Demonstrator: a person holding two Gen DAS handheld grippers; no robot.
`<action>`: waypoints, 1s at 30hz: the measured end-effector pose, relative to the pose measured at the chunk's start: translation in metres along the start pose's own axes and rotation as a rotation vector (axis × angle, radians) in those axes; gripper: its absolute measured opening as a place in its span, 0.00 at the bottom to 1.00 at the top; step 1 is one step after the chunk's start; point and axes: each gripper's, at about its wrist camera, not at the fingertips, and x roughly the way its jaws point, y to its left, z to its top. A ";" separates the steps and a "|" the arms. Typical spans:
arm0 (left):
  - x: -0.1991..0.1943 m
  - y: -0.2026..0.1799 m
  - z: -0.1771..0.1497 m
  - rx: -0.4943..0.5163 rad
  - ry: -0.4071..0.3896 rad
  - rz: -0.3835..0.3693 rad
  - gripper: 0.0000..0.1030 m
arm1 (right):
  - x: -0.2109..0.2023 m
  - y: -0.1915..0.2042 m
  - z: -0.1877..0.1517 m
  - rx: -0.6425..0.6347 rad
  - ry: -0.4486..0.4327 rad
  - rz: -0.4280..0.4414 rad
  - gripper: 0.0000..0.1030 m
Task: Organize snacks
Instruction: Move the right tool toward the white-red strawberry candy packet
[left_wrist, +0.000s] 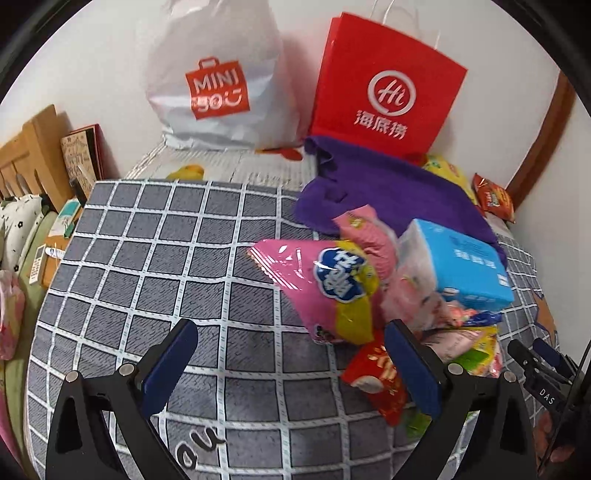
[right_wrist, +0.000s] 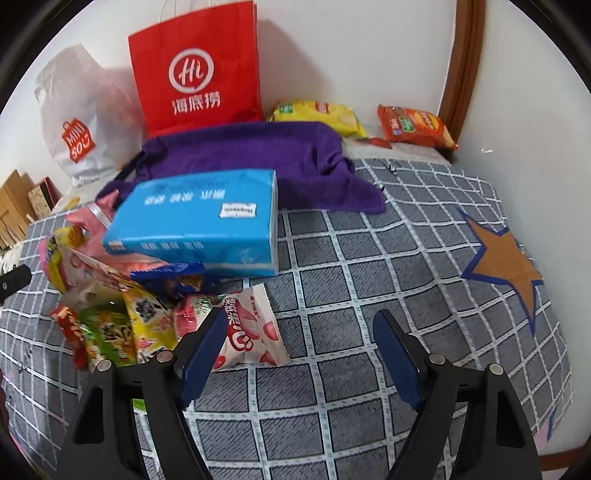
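A pile of snack packets lies on the grey checked bedspread (left_wrist: 147, 266). It holds a pink and yellow bag (left_wrist: 325, 284), a red packet (left_wrist: 380, 380) and a white strawberry packet (right_wrist: 247, 328). A blue tissue box (right_wrist: 199, 225) rests on the pile and also shows in the left wrist view (left_wrist: 461, 266). My left gripper (left_wrist: 291, 350) is open and empty, just left of the pile. My right gripper (right_wrist: 299, 339) is open and empty, its left finger by the strawberry packet. It also shows in the left wrist view (left_wrist: 535, 354).
A red paper bag (left_wrist: 384, 88) and a white MINISO plastic bag (left_wrist: 214, 81) stand against the back wall. A purple cloth (right_wrist: 258, 158) lies before them. A yellow chip bag (right_wrist: 325, 114) and an orange one (right_wrist: 413, 125) lie far right. A wooden headboard (left_wrist: 26, 155) stands left.
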 end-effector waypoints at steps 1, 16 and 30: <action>0.004 0.001 0.000 0.000 0.004 0.001 0.98 | 0.004 0.000 0.000 -0.001 0.006 0.001 0.77; 0.036 0.006 0.006 -0.005 0.039 -0.041 0.98 | 0.037 -0.005 0.003 0.013 0.039 -0.024 0.75; 0.045 0.002 0.006 0.006 0.048 -0.070 0.98 | 0.053 -0.012 0.005 0.062 0.042 0.017 0.55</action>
